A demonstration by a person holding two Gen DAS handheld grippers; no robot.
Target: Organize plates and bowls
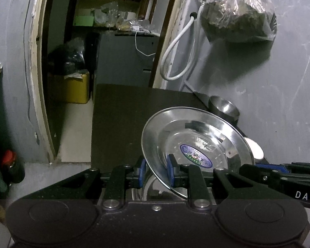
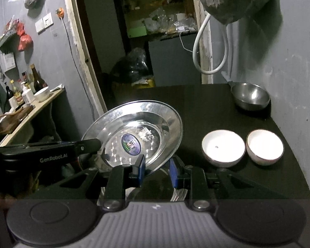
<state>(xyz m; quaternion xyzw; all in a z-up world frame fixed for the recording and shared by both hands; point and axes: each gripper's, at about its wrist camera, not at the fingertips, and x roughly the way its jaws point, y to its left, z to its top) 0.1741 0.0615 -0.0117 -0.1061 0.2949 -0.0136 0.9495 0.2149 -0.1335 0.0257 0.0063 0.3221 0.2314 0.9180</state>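
A steel plate [image 1: 198,142] with a blue round sticker is held tilted above the dark table [image 1: 117,119]. My left gripper [image 1: 156,170] has its blue pads on either side of the plate's near rim. My right gripper [image 2: 157,168] straddles the opposite rim of the same plate [image 2: 134,136]. Under the plate lie more steel plates [image 2: 176,194], partly hidden. A steel bowl [image 2: 251,96] sits at the table's far right corner. Two white bowls [image 2: 223,147] [image 2: 264,146] sit side by side at the right.
A grey wall [image 2: 295,66] borders the table on the right, with a hanging plastic bag [image 1: 239,14] and a white hose [image 1: 175,47]. An open doorway [image 1: 105,41] lies beyond the table. A shelf with bottles [image 2: 26,91] stands at the left.
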